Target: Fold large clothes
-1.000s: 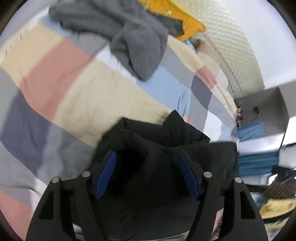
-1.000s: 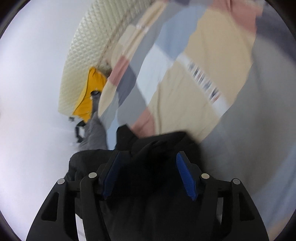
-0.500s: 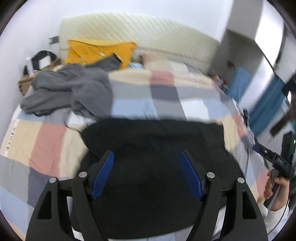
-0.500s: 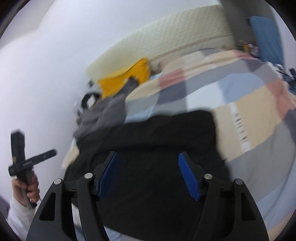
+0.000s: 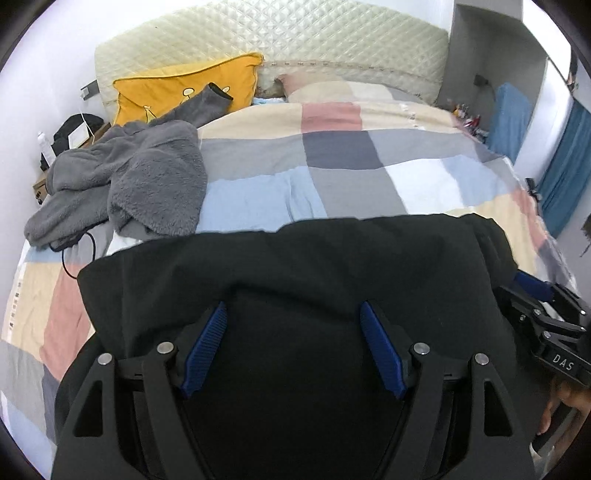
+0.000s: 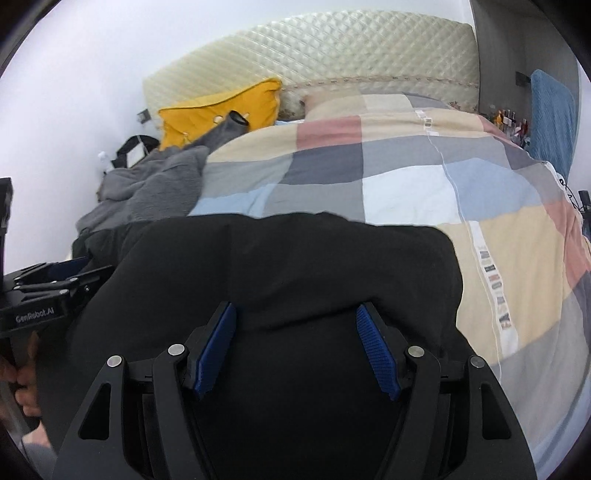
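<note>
A large black garment (image 5: 295,258) lies spread across the near end of the bed, its far edge running straight from side to side. My left gripper (image 5: 292,308) hovers over its left part with the blue pads (image 5: 207,343) wide apart; the fabric lies below them, not pinched. In the right wrist view the same garment (image 6: 295,251) lies under my right gripper (image 6: 295,308), which is also open over it. Each gripper shows in the other's view: the right gripper (image 5: 532,291) at the garment's right edge, the left gripper (image 6: 62,273) at its left edge, each in a hand.
The bed has a checked quilt (image 5: 351,177) and a cream quilted headboard (image 5: 295,33). A crumpled grey fleece garment (image 5: 147,173) and a yellow pillow (image 5: 177,88) sit at the far left, with a thin black cable (image 5: 74,254) nearby. A nightstand (image 5: 74,129) stands left, blue cloth (image 5: 509,110) right.
Both grippers have swung and rolled level to face the headboard. The black garment, bunched between the jaws a second ago, now lies spread flat and wide across the bed.
</note>
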Motion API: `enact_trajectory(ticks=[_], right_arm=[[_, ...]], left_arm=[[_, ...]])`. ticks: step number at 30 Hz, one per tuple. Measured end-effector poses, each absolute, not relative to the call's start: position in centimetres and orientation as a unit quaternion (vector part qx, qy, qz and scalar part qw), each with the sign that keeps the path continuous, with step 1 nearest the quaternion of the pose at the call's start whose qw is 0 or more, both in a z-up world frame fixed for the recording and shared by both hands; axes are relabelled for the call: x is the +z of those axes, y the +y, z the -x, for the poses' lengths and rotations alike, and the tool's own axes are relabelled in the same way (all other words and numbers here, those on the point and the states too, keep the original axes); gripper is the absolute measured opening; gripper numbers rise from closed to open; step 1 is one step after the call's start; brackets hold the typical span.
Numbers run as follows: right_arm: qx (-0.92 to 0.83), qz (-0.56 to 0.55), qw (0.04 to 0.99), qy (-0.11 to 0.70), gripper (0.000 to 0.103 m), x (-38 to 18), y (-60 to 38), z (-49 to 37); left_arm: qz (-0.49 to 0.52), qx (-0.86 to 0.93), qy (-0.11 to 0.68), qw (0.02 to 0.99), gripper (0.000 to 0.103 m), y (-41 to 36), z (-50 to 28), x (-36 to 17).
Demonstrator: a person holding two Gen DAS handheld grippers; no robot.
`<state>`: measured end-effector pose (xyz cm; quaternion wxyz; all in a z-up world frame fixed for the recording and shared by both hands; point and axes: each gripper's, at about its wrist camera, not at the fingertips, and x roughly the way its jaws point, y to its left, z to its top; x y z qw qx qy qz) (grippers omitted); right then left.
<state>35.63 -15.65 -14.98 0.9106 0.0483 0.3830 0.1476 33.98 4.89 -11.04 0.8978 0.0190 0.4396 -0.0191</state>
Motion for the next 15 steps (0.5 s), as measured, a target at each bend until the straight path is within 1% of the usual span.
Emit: enact_trajectory(ticks=[5, 10, 13, 15], right_arm=[[0.136, -0.05, 0.906, 0.398, 0.073, -16.9, -15.4, -38.7], [0.127, -0.055, 0.904, 0.404, 0.074, -17.9, -15.2, -40.2], [0.128, -0.048, 0.903, 0.409, 0.074, -17.4, -15.2, -39.8], [0.135, -0.047, 0.906, 0.398, 0.074, -16.7, -15.8, -38.7]], left_arm=[[-0.037, 0.001, 0.437, 0.899, 0.075, 3.9, -36.3, -12.3], [-0.053, 0.026, 0.435, 0.898, 0.075, 3.4, -37.8, -13.9], [-0.068, 0.031, 0.433, 0.898, 0.075, 3.1, -37.9, -13.8], [-0.063, 0.027, 0.43, 0.9, 0.075, 3.6, -37.1, -13.3]])
